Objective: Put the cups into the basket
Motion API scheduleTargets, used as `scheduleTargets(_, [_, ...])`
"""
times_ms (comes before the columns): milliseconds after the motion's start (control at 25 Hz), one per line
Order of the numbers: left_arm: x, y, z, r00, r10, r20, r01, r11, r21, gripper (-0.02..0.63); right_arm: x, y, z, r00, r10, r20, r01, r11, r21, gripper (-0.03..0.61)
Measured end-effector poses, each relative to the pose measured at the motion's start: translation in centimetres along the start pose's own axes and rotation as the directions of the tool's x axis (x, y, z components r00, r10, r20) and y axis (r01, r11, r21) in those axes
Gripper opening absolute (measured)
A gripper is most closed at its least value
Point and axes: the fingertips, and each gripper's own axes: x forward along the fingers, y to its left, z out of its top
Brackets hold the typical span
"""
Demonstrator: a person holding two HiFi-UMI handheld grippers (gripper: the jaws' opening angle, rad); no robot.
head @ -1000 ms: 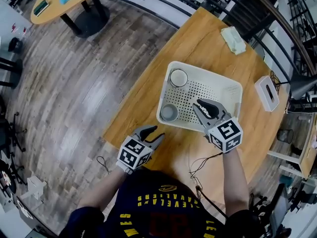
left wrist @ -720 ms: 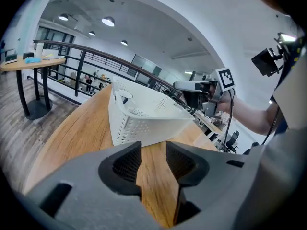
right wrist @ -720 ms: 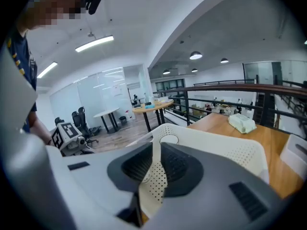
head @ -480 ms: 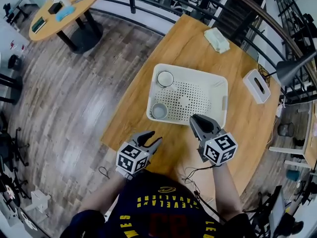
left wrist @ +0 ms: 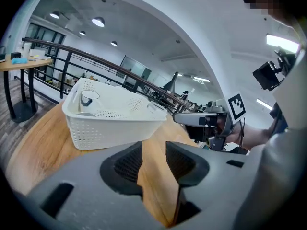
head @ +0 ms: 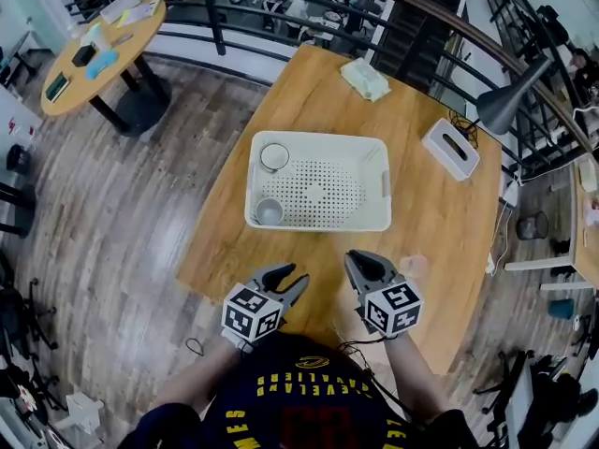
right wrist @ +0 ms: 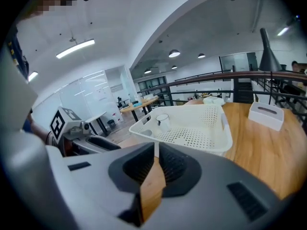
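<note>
A white perforated basket [head: 318,226] [left wrist: 115,123] [right wrist: 201,128] stands on the wooden table [head: 440,223]. Two cups sit inside along its left side: a white one [head: 274,156] [left wrist: 87,98] [right wrist: 162,121] at the far corner and a grey one [head: 269,212] at the near corner. My left gripper [head: 288,274] [left wrist: 153,150] hovers over the table's near edge, short of the basket, open and empty. My right gripper [head: 360,260] [right wrist: 156,152] hangs beside it, also short of the basket, with its jaws nearly together and nothing between them.
On the right of the table is a white tissue box [head: 450,148], at the far edge a folded pale cloth [head: 365,79]. A grey desk lamp [head: 505,106] leans in at the right. A black railing runs behind the table, and a round table [head: 94,54] stands at far left.
Both grippers have drawn back from the basket toward the person. The right one left the basket's inside and its jaws came together. The cups have not moved.
</note>
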Motion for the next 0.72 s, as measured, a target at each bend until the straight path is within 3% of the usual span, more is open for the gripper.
scheduleTargets(440, [-0.1, -8.1, 3.0, 0.992, -0.066, 0.112, 0.057, 0.996, 0.075, 0.158, -7.6, -3.5, -2.3, 0.985, -0.15, 0.083, 0.142, 0.985, 0.094, 0.034])
scheduleTargets(720, [0.5, -12.3, 3.8, 0.985, -0.099, 0.14, 0.083, 0.989, 0.119, 0.157, -10.6, -1.5, -2.1, 0.99, -0.082, 0.114, 0.059, 0.98, 0.192, 0.034])
